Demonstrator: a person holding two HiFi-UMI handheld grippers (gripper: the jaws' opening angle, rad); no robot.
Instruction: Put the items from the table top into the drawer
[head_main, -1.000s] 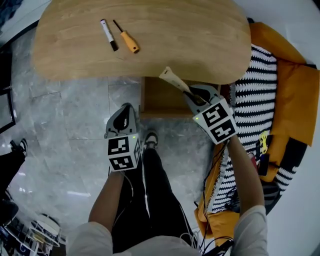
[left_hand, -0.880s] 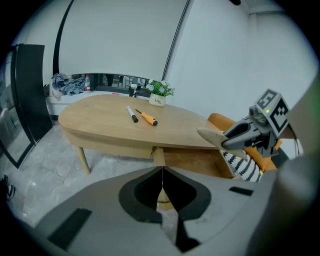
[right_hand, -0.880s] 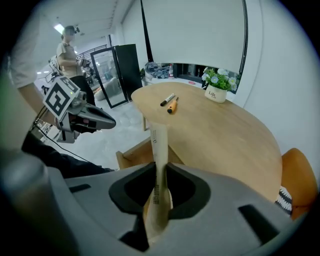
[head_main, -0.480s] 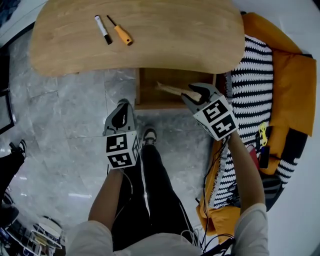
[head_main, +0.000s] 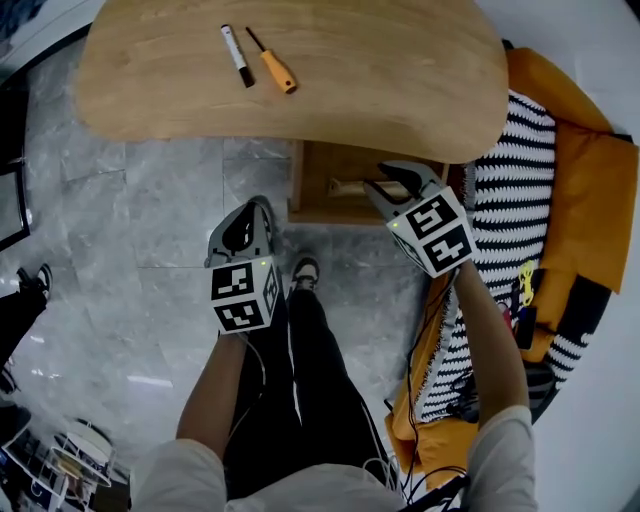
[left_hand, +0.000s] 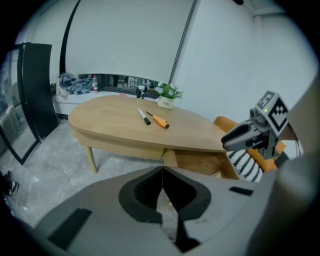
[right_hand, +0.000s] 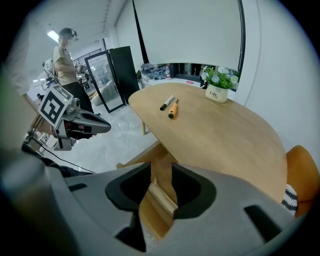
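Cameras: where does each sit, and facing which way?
Head view: on the head, facing down: table, drawer, left gripper, right gripper, arms, legs.
Left gripper view: over its shut jaws toward table; right gripper shows.
Right gripper view: through just-opened jaws, wooden piece loose between, onto drawer, table; left gripper shows.
All share: marker, screwdriver.

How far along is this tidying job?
Done: one wooden piece lies in the open drawer. In hand: nothing. The right gripper hovers over that piece, its jaws just opened and the piece loose between them. The left gripper is shut and empty. Left: the marker and screwdriver on the table.
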